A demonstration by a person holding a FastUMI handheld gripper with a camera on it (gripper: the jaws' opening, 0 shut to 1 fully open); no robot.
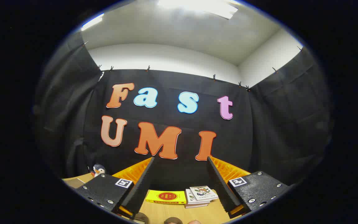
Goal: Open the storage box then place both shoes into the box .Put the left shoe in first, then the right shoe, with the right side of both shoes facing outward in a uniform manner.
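My gripper [180, 158] is tilted upward, its fingers spread wide apart with nothing between them. The two fingers [141, 183] rise against the booth's black cloth wall. Just below the fingers, small rounded dark and pale shapes [172, 220] peek up at the table's near side; I cannot tell what they are.
A wooden table [166, 213] lies below the fingers. On it, at the back against the wall, a yellow book [166, 197] lies flat beside a small stack of white booklets [200, 196]. A penguin toy [98, 170] stands left of the fingers by the wall.
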